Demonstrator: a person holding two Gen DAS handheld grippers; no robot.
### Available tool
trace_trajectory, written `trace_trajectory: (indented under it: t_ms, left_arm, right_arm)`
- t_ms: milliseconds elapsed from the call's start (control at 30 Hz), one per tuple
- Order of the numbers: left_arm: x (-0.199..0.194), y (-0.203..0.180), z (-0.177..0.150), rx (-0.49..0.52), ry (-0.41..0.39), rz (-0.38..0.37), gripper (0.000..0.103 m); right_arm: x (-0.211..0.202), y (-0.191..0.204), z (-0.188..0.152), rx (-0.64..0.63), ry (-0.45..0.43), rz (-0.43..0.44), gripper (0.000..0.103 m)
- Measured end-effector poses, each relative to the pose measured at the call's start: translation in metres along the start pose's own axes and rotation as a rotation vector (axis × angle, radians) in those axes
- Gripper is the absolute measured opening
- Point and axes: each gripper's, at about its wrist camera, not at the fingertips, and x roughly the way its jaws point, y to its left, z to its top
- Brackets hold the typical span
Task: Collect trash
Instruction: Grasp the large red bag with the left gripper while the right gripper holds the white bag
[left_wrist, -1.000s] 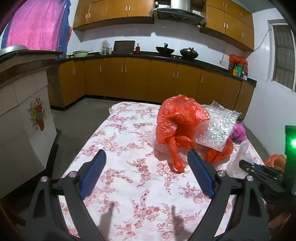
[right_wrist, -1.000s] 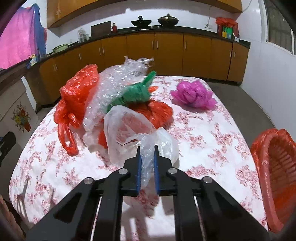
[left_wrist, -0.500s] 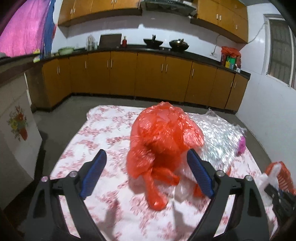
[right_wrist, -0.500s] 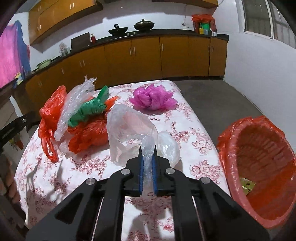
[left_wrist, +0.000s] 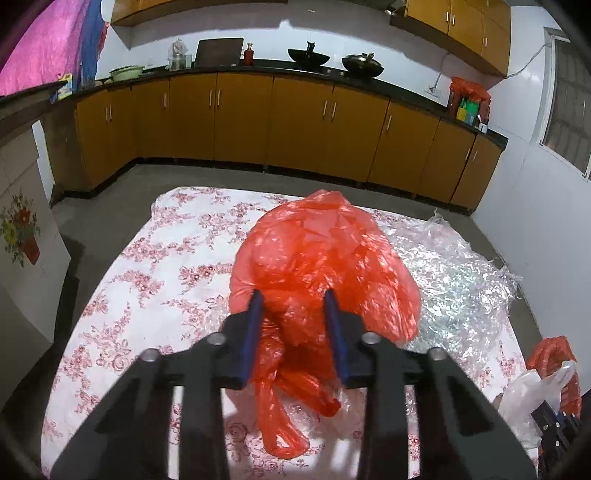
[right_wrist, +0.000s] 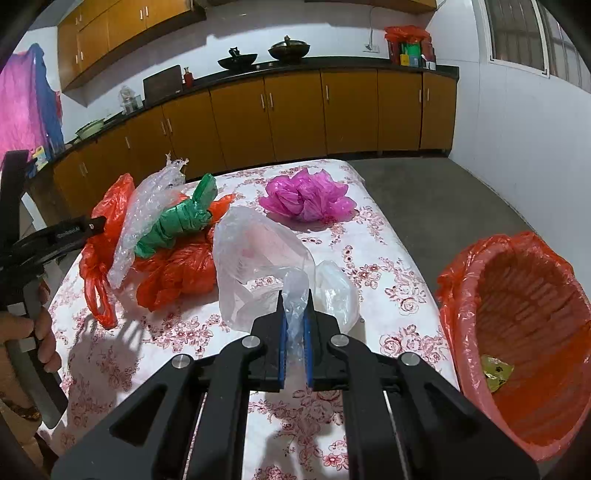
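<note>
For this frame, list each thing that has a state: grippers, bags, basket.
left gripper: partly closed around the red bag, grip uncertain
right gripper: shut on the clear bag
red bag: puffed up, on the table
clear bag: pinched, partly inflated
bubble wrap: crumpled, beside the red bag
pink bag: bunched, untouched
green bag: twisted, atop the pile
basket: lined, nearly empty
</note>
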Motion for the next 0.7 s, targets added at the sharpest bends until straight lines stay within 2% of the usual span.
trace_trajectory:
  t_ms: [100,200,467,700]
  left_arm:
    - [-0.005,0.003,-0.001,-0.004,-0.012,-0.013,0.016]
    - [-0.012,0.006,-0.004,-0.006,-0.022,-0.024,0.012]
    - [-0.045,0.013,-0.007,-0.007,-0.064,-0.055,0.01]
    - [-0.091,-0.003,-0.01,0.037,-0.128,-0.114,0.01]
  right_arm:
    - [-0.001,0.0,0.001,-0.002,-0.003,0.004,0.008]
    - [-0.004,0.002,0.001,-0.004,-0.008,0.009,0.008]
    - [-0.02,0.008,0.004,-0.018,-0.036,0.027,0.008]
    - [-0.041,0.005,0.007,-0.029,-0.073,0.03,0.008]
